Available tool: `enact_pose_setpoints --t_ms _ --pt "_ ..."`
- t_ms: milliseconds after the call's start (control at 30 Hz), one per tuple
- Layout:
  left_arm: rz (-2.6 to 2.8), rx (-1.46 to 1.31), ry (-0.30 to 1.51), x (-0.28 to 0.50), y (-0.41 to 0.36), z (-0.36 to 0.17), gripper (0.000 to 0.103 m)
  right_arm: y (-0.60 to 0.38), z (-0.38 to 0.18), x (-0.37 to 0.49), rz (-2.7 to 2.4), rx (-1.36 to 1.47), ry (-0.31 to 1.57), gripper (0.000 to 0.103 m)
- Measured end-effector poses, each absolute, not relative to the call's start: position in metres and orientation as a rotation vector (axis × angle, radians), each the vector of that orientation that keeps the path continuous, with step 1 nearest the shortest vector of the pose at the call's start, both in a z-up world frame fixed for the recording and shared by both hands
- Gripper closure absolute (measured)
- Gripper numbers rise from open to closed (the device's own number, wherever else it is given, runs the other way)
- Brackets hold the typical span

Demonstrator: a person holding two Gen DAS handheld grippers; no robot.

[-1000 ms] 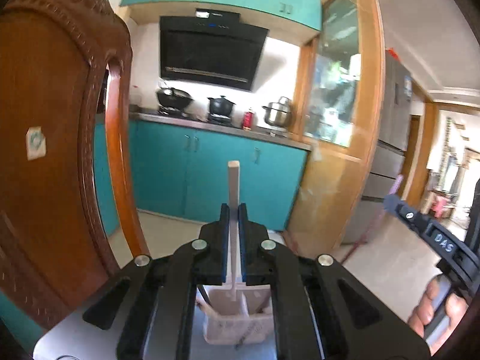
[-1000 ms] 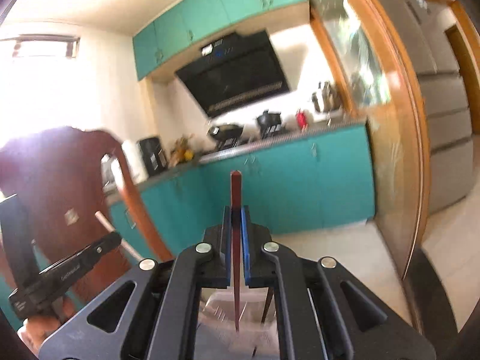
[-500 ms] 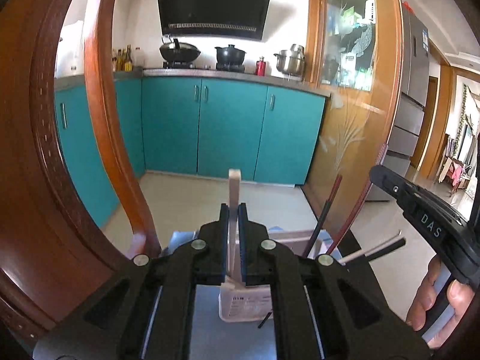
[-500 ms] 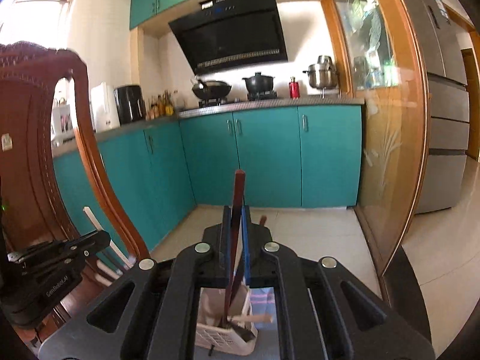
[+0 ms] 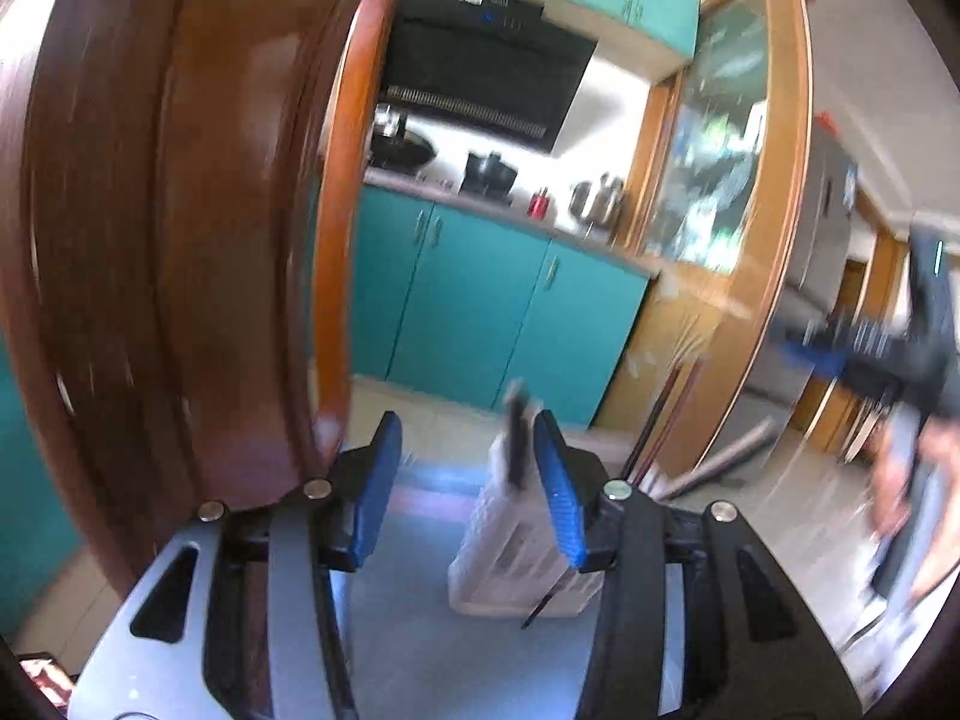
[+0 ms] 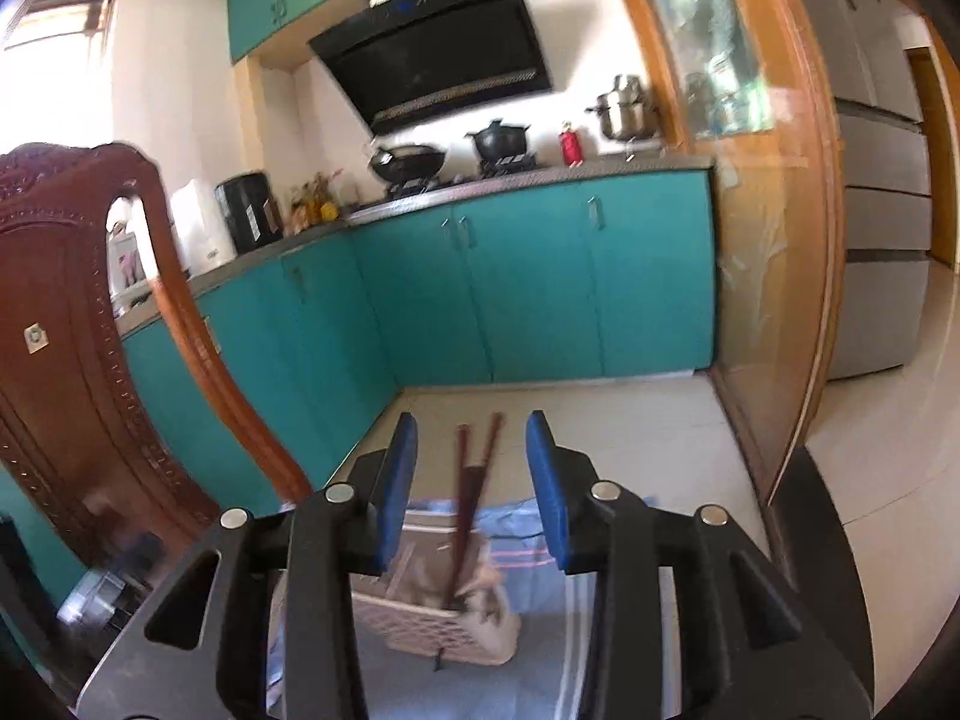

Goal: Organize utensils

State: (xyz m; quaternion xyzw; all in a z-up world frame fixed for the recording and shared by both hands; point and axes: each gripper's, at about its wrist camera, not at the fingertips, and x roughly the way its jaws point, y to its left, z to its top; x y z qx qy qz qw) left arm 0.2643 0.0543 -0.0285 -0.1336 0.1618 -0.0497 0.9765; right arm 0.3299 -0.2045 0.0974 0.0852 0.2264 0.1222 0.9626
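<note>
Below both grippers, on a desk covered with a blue cloth (image 6: 540, 618), sits the white utensil basket (image 6: 420, 624). The right gripper (image 6: 472, 480) has just been opening; its jaws stand spread with two dark red chopsticks (image 6: 471, 498) loose between them, upright in the basket. The left gripper (image 5: 468, 480) has likewise been opening, with nothing pinched; a dark handle (image 5: 516, 444), probably another utensil, stands blurred in the basket by its right pad. The basket lies straight ahead and below the right gripper.

Left tool (image 5: 468, 480) and right tool (image 6: 471, 483), jaws just parted, nothing gripped.
</note>
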Motion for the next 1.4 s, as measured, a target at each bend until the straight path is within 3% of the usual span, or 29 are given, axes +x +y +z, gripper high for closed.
enact_pose_setpoints --t_ms 100,200,267,333,500,633,733,1000,1400 --pt "-0.082 -0.225 0.395 0.268 0.048 -0.056 0.057 -0.188 0.095 0.329 0.25 0.177 0.491 0.066" --pt "-0.026 -0.129 0.433 0.267 0.038 -0.073 0.057 -0.178 0.083 0.296 0.217 0.121 0.4 0.064" --pt "-0.038 -0.088 0.447 0.261 0.03 -0.077 0.056 -0.171 0.063 0.267 0.208 0.069 0.37 0.039" --pt "-0.028 -0.04 0.428 0.247 0.023 -0.075 0.041 -0.168 0.04 0.239 0.199 0.028 0.359 0.032" --pt "0.012 -0.059 0.408 0.169 0.022 -0.067 0.018 -0.179 -0.014 0.165 0.126 -0.022 0.421 0.019" --pt "0.025 -0.036 0.404 0.105 0.016 -0.059 0.005 -0.193 -0.021 0.116 0.103 -0.03 0.45 0.01" --pt "0.039 -0.005 0.394 0.068 0.009 -0.051 0.004 -0.195 -0.015 0.084 0.085 -0.034 0.44 0.003" --pt "0.014 0.067 0.342 0.003 -0.016 -0.024 0.004 -0.192 0.011 0.027 0.084 -0.024 0.382 0.003" --pt "0.011 0.071 0.314 -0.021 -0.021 -0.006 0.004 -0.182 0.026 -0.005 0.066 -0.062 0.326 0.003"
